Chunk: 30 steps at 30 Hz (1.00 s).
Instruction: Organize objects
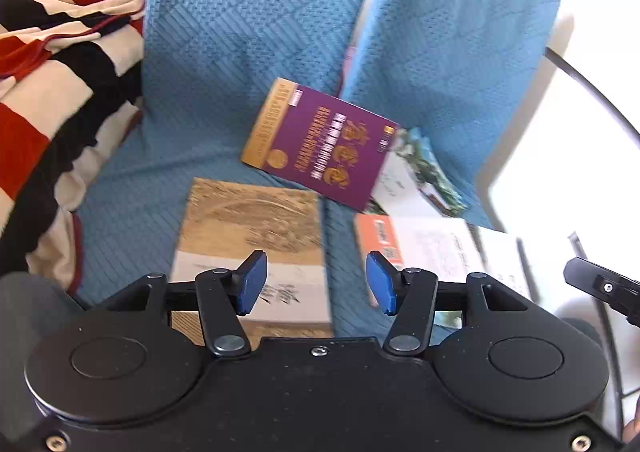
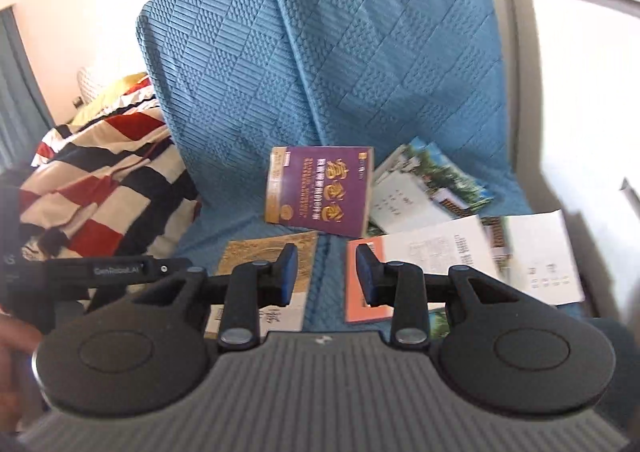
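Motion blur smears the print on the white papers (image 2: 440,252), and the left gripper (image 1: 316,282) hides the tan book's (image 1: 256,220) near edge. Left of them on the quilted blue sofa cover (image 1: 240,32) lies a glossy purple book (image 1: 324,144), propped against the backrest. Both the left and the right gripper (image 2: 327,274) stand spread, pinching nothing.

My left gripper (image 1: 316,284) is matte black: two round discs flank a flat plate with a central screw, and silver pivot pins fix the short link arms that carry bright blue pads (image 1: 254,282). My right gripper (image 2: 327,278) looks the same, though its body is ribbed grey (blue shows only along the pads' edges there).
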{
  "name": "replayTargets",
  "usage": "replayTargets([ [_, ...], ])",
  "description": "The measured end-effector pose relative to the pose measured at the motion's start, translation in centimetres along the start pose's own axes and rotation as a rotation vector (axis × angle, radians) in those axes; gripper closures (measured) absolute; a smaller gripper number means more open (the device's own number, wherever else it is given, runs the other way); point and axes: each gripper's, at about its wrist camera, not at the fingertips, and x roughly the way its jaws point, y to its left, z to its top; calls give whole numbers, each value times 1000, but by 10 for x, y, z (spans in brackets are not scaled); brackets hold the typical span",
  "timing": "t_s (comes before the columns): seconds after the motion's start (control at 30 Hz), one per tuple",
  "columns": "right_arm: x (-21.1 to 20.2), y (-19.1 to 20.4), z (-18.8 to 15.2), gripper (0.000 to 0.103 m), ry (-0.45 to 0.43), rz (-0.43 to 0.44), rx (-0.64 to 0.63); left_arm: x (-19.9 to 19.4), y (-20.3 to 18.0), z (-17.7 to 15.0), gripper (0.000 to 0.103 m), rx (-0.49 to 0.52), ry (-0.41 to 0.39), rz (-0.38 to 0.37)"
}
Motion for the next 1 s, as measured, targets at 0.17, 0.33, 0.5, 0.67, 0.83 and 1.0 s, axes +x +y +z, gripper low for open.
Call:
replayTargets([
  [0.17, -22, -5, -7, 67, -12, -36, 4, -12, -22, -10, 50, 30, -20, -12],
  [0.33, -31, -6, -13, 67, -10, -53, -6, -18, -33, -12, 50, 38, -26, -30],
  [0.5, -33, -15, -17, 67, -6, -61, 16, -11, -41, -14, 50, 47, -19, -31],
  [0.67, -35, -26, -21, 67, -3, -70, 26, 3, -55, -14, 50, 82, -7, -32],
  [0.83, -38, -41, -23, 67, -5, -102, 29, 16, -73, -12, 50, 98, 1, -40],
  [1.0, -38, -54, -23, 68, -12, -130, 12, 26, -93, -12, 50, 125, 14, -52],
])
